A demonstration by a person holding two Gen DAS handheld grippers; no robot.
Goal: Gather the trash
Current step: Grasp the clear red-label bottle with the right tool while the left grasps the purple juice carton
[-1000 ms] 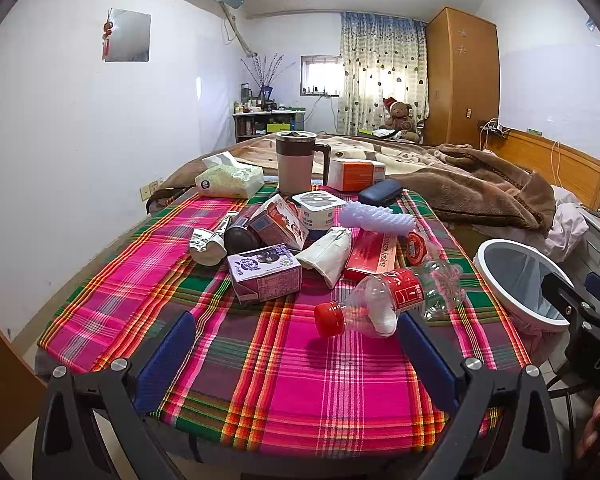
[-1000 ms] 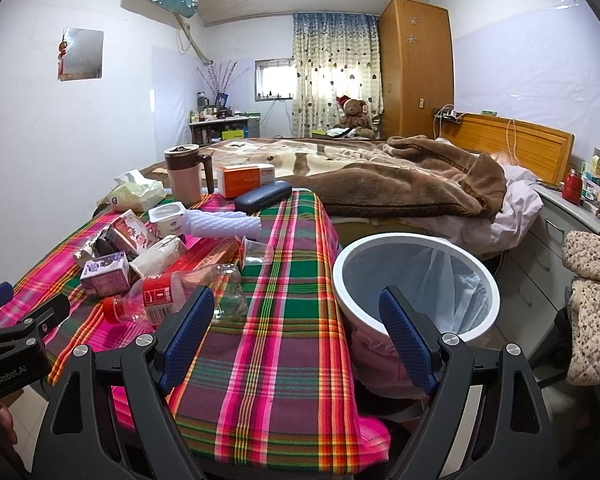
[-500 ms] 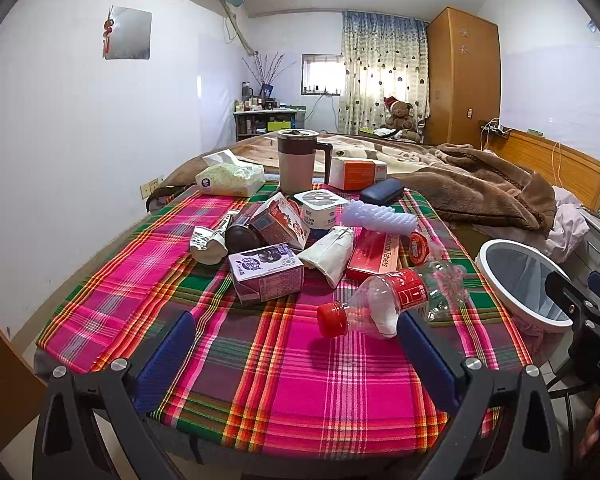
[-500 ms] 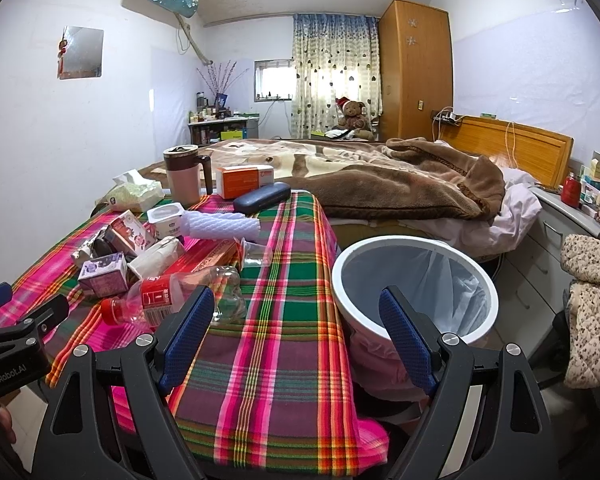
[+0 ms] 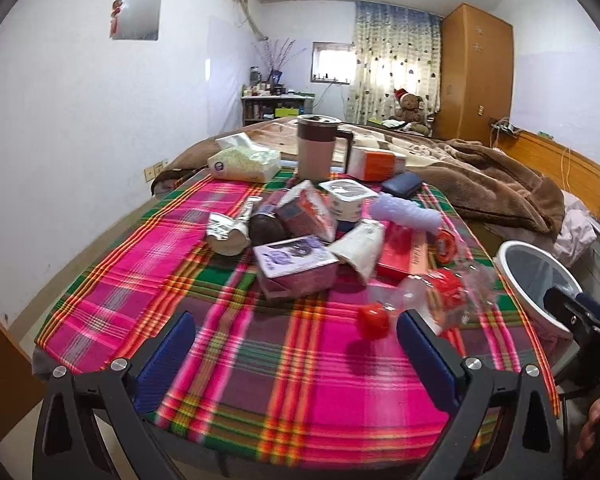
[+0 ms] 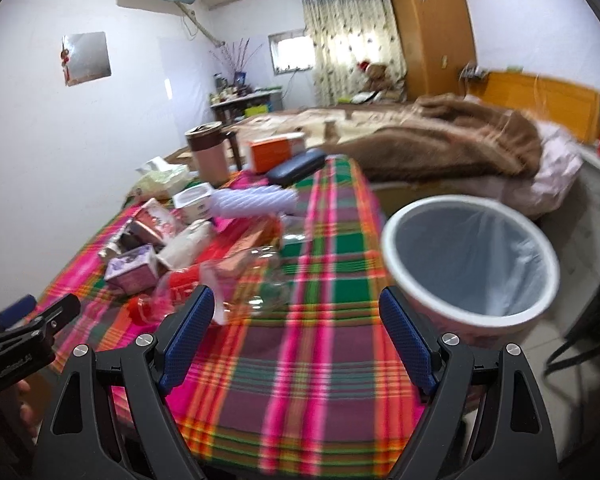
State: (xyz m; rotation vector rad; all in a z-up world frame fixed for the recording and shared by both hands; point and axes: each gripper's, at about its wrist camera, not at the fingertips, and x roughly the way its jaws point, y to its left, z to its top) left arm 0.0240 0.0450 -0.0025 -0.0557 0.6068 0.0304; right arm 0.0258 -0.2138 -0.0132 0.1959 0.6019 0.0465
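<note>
A pile of trash lies on the plaid table: a clear plastic bottle with a red cap, a purple carton, a white paper cup, a red box, a foil wrapper and a yogurt cup. The white bin stands at the table's right side. My left gripper is open and empty above the near table edge. My right gripper is open and empty, with the bottle by its left finger.
A brown mug, a tissue pack, an orange box and a dark case sit at the table's far end. A bed with a brown blanket lies behind. A lavender roll lies mid-table.
Both grippers have moved forward toward the table. The right view has tilted and swung left toward the trash pile. Both stay open and empty.
</note>
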